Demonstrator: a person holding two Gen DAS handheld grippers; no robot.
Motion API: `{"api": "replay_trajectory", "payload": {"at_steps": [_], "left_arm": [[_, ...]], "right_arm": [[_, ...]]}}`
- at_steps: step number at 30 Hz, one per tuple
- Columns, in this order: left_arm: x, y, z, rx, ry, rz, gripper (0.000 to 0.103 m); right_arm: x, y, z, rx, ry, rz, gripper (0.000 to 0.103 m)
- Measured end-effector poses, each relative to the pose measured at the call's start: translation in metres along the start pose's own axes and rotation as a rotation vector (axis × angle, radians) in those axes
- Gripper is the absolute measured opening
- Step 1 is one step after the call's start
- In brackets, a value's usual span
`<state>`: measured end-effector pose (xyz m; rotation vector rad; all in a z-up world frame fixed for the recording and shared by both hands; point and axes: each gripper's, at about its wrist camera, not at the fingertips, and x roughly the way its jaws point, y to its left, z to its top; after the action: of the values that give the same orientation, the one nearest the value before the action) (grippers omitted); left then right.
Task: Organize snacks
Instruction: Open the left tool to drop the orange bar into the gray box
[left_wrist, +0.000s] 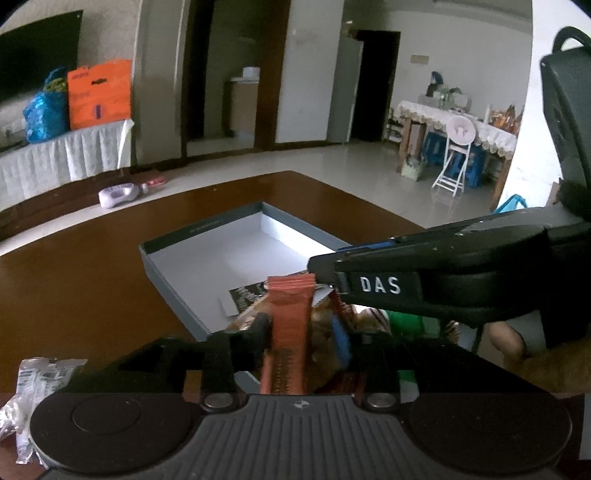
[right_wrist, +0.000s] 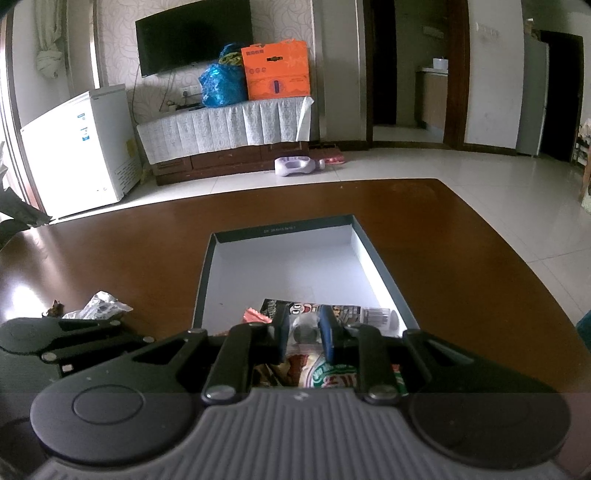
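Two grippers work over a grey box (right_wrist: 207, 273) on a brown table (right_wrist: 461, 258): the left gripper (left_wrist: 304, 334), jaws parted, brackets an orange-red snack packet (left_wrist: 290, 317), while the right gripper (right_wrist: 304, 332) clamps a clear-topped snack packet (right_wrist: 304, 330) above wrappers piled at the box's near end.

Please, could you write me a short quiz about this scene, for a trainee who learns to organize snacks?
1. True or false: the shallow grey cardboard box with white inside is completely full.
2. What stands between the fingers of the left gripper? A) red-orange stick packet B) metal spoon C) glass bottle
3. Where do the crinkled silver wrappers lie?
Key: 1 false; 2 A; 3 on the brown wooden table, outside the box.
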<state>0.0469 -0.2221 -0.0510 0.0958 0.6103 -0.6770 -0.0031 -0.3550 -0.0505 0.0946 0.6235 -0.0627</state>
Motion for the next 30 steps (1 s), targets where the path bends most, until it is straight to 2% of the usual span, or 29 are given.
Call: {"api": "replay_trajectory", "payload": {"at_steps": [2, 10, 17, 21, 24, 30], "left_arm": [[0.000, -0.002, -0.001, 0.011, -0.003, 0.001, 0.043], [-0.006, -0.003, -0.003, 0.023, -0.038, 0.010, 0.071], [-0.011, -0.002, -0.004, 0.035, -0.050, 0.011, 0.078], [-0.016, -0.001, -0.007, 0.040, -0.072, 0.000, 0.087], [-0.019, -0.001, -0.006, 0.056, -0.093, -0.007, 0.089], [-0.025, 0.003, -0.006, 0.062, -0.092, 0.025, 0.089]], "right_arm": [[0.000, 0.000, 0.001, 0.003, -0.004, -0.003, 0.018], [0.000, -0.005, 0.001, 0.059, -0.038, 0.000, 0.018], [-0.004, -0.009, 0.003, 0.090, -0.063, 0.010, 0.018], [-0.005, -0.006, 0.004, 0.085, -0.069, 0.022, 0.018], [-0.006, -0.007, 0.004, 0.086, -0.076, 0.026, 0.018], [-0.009, -0.009, 0.004, 0.100, -0.082, 0.028, 0.018]]}}
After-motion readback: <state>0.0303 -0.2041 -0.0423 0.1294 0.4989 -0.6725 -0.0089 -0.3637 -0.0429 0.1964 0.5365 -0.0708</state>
